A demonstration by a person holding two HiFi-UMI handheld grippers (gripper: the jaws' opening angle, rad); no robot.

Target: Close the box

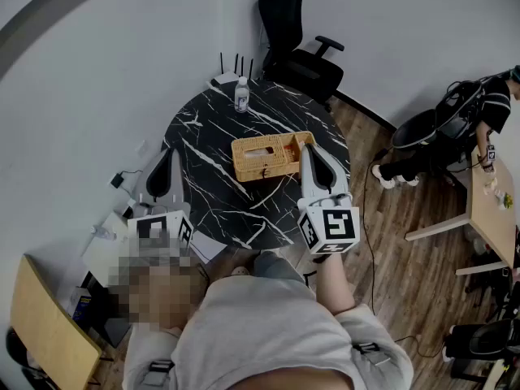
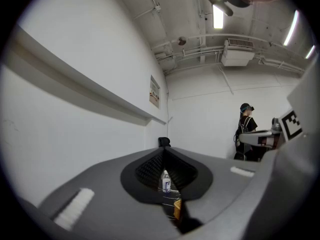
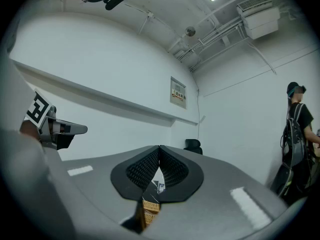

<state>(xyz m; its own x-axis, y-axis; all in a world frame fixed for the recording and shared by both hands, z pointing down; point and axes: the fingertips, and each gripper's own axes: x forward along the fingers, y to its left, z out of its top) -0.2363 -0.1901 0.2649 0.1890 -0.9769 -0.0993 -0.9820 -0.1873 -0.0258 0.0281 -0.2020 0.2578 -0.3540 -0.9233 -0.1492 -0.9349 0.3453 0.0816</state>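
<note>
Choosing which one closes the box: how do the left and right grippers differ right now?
The right gripper has its tip at the right end of the box; the left gripper is apart from the box, well to its left. The left gripper hangs over the left rim of the table; the right gripper's jaws are over the tabletop. Both are shut, empty, and point roughly the same way.

box (image 1: 262, 158) end hidden behind right gripper (image 1: 307, 146), bottle (image 1: 241, 95) label — unreadable

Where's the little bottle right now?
In the head view, the bottle stands at the far edge of the round table, just in front of the router and beyond the woven box.
</note>
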